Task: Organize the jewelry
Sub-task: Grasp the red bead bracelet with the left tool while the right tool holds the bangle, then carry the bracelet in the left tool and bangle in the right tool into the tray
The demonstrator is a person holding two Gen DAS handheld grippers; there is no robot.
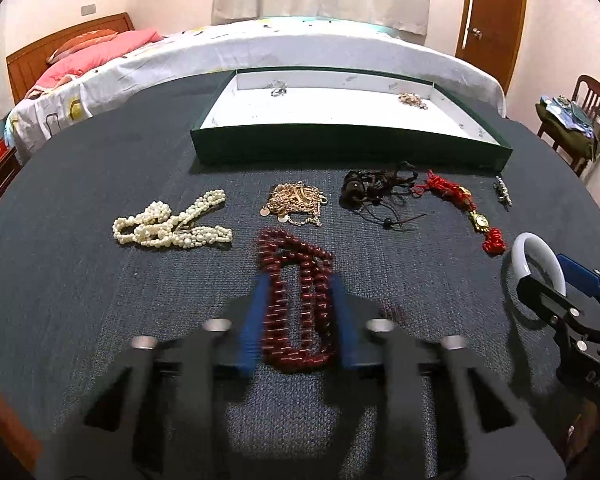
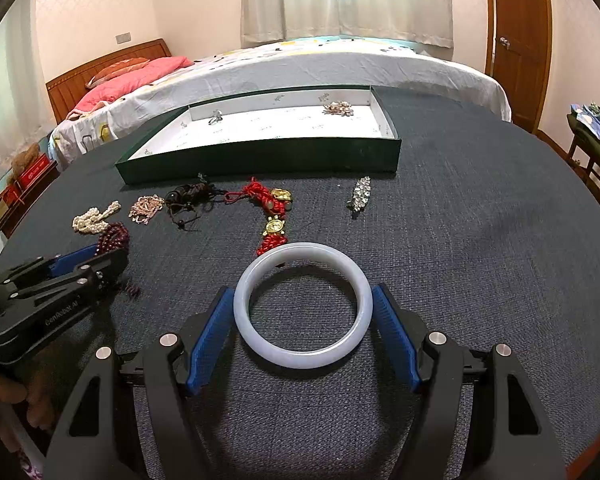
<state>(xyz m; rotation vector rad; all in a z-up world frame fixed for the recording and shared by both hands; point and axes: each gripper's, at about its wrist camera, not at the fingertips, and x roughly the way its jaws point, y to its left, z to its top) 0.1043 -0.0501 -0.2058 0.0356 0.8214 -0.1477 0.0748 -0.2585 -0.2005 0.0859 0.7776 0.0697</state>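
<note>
A dark red bead necklace lies on the dark cloth table, and my left gripper is shut on it, one blue pad pressing each side. The picture is blurred around the jaws. My right gripper is shut on a white bangle, its pads against the ring's left and right sides. In the left wrist view that bangle shows at the right edge. A green tray with a white floor stands behind, holding a silver piece and a gold piece.
Between tray and grippers lie a pearl strand, a gold chain heap, a black cord, a red knotted charm and a silver clip. A bed stands beyond the table, a chair at the right.
</note>
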